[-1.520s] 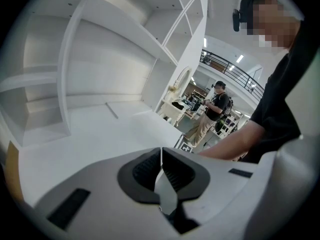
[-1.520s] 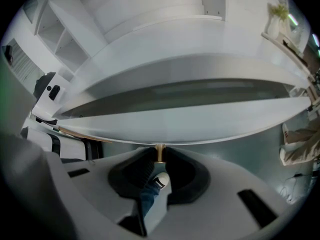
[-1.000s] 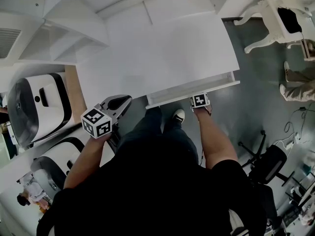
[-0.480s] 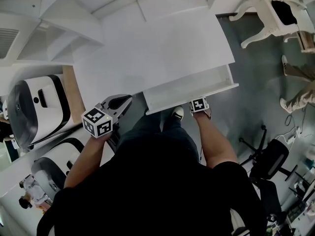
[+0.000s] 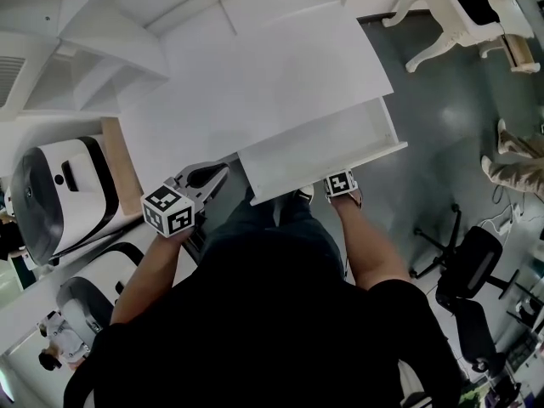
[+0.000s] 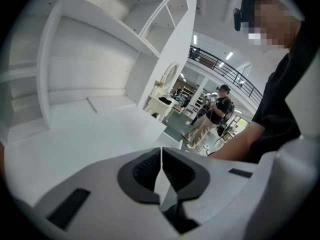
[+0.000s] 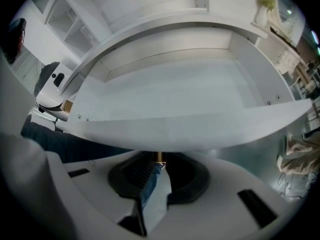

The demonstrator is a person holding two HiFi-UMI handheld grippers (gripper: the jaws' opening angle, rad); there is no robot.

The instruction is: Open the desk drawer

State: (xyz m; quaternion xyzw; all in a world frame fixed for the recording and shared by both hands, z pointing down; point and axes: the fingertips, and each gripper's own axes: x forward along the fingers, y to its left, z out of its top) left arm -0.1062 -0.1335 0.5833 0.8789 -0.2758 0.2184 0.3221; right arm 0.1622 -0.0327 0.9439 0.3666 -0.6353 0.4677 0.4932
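Pale laminate desk [image 5: 255, 92] on a grey floor [image 5: 425, 126], with its drawer [image 5: 314, 147] standing partway out.
Smooth, matte and square-edged, the shallow drawer juts toward 5 o'clock in the head view, its bare white inside showing. The right gripper [image 7: 159, 163] clenches the small brass knob [image 7: 159, 156] on the front panel; the left gripper [image 6: 160, 154] is pinched together on nothing at 8 o'clock, beside the desk's edge. Rounded white-and-black machines [image 5: 59, 194] stand at 9 o'clock, a black swivel chair [image 5: 467, 270] at 4 o'clock, carved white furniture legs [image 5: 442, 24] at 1 o'clock — the person's jeans [image 5: 272, 219] crowd the drawer front.
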